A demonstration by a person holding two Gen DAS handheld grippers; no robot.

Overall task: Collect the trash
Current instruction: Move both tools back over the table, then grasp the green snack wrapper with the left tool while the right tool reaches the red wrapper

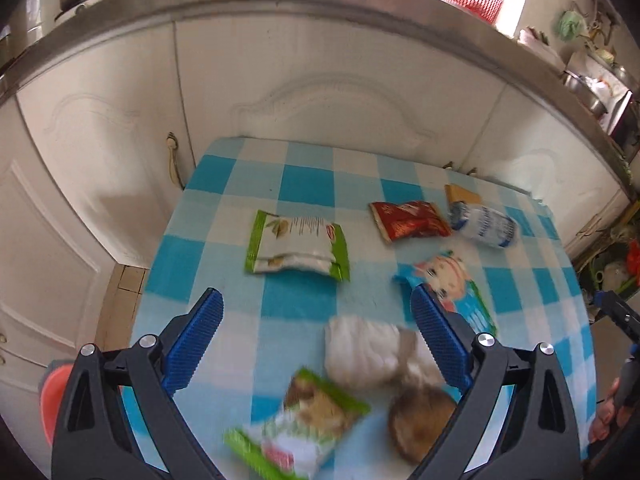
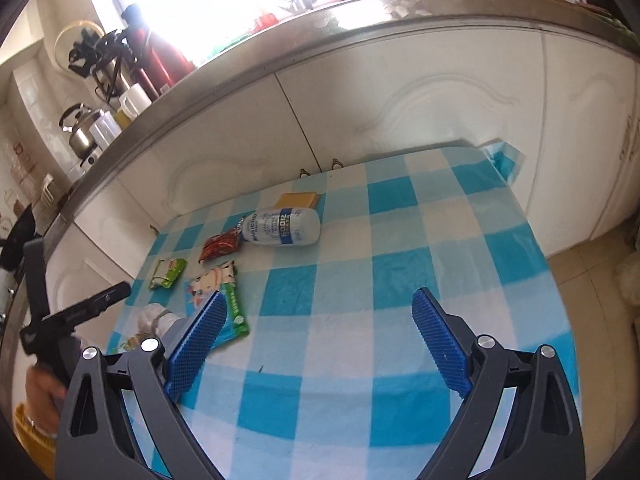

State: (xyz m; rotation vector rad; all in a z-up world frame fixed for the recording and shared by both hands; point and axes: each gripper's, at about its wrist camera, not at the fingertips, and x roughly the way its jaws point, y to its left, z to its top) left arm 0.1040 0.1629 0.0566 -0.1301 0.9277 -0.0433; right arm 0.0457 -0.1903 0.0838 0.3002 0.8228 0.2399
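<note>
Trash lies scattered on a blue-and-white checked tablecloth. My left gripper stands open above it, with nothing between its blue pads. Just below it lie crumpled white paper, a green snack wrapper and a brown round piece. Farther off lie a green-and-white packet, a red packet, a white-and-blue bottle on its side and a cartoon wrapper. My right gripper is open over bare cloth, right of the cartoon wrapper and nearer than the bottle.
White cabinet doors under a steel counter stand right behind the table. A yellow block lies behind the bottle. Tiled floor shows to the table's right. A hand holding the left gripper's handle is at the right wrist view's lower left.
</note>
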